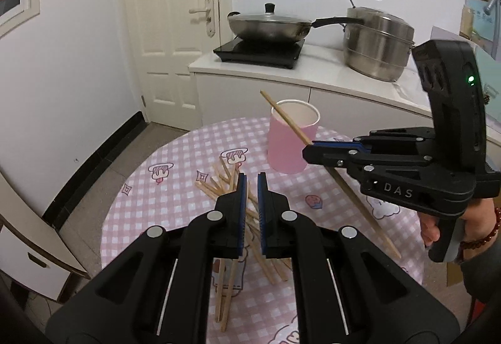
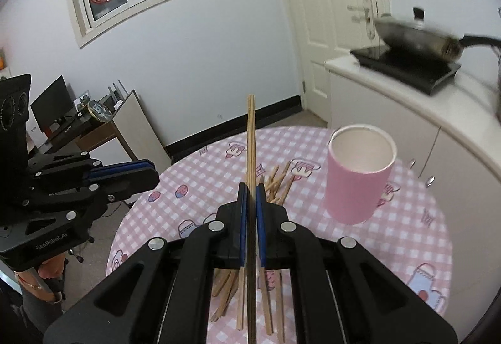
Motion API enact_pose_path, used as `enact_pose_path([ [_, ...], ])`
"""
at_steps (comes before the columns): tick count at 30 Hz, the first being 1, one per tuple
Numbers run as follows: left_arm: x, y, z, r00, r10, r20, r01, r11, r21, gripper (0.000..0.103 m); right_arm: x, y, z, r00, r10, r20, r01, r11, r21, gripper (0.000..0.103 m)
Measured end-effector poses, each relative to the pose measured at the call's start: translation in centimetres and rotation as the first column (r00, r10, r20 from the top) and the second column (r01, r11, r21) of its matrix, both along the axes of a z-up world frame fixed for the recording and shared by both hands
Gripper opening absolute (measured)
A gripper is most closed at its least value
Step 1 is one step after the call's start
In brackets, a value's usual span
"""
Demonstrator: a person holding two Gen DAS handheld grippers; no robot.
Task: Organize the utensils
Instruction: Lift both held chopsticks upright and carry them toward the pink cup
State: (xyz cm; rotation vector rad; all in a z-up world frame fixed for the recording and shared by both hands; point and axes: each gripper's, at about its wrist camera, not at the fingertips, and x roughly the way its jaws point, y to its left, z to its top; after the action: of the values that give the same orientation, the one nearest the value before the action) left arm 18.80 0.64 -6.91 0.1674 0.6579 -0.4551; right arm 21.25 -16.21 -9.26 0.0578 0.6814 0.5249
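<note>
Left gripper (image 1: 252,179) at lower centre of its own view, jaws nearly together, nothing between the pads; in the right wrist view it sits at left edge, pointing right. Right gripper (image 2: 250,190) at lower centre of its view, jaws clamped on a chopstick (image 2: 250,137) running straight up-frame. Right hand (image 1: 469,228) at right edge of left view, beaded bracelet on wrist, gripper pointing left.

Soft, even indoor light fills both views, and shadows on the table (image 1: 175,156) are faint. The right wrist view smears the frying pan (image 2: 416,37) and the counter (image 2: 391,84) at far right with motion blur, while the left wrist view stays sharp. Fisheye lenses bow the door (image 1: 175,31) and walls, with dark vignetting in the corners.
</note>
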Motion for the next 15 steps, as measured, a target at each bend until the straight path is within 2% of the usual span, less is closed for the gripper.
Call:
enact_pose_path([
  [4,0.4,-0.1,-0.7,0.999,0.031,-0.031,-0.030,0.999,0.015,0.008,-0.5,-0.6,-0.7,1.000,-0.010,-0.021,0.009,1.000,-0.020,0.004],
  [12,2.6,-0.7,-5.5,0.985,0.060,-0.161,-0.050,0.996,0.067,0.008,-0.1,-0.5,-4.0,0.995,-0.023,-0.097,0.019,0.999,-0.045,0.004],
  [15,3.4,-0.6,-6.8,0.980,0.055,-0.193,-0.043,0.997,0.066,0.008,0.3,-0.5,-5.1,0.993,-0.026,-0.116,0.021,0.999,-0.046,0.004],
])
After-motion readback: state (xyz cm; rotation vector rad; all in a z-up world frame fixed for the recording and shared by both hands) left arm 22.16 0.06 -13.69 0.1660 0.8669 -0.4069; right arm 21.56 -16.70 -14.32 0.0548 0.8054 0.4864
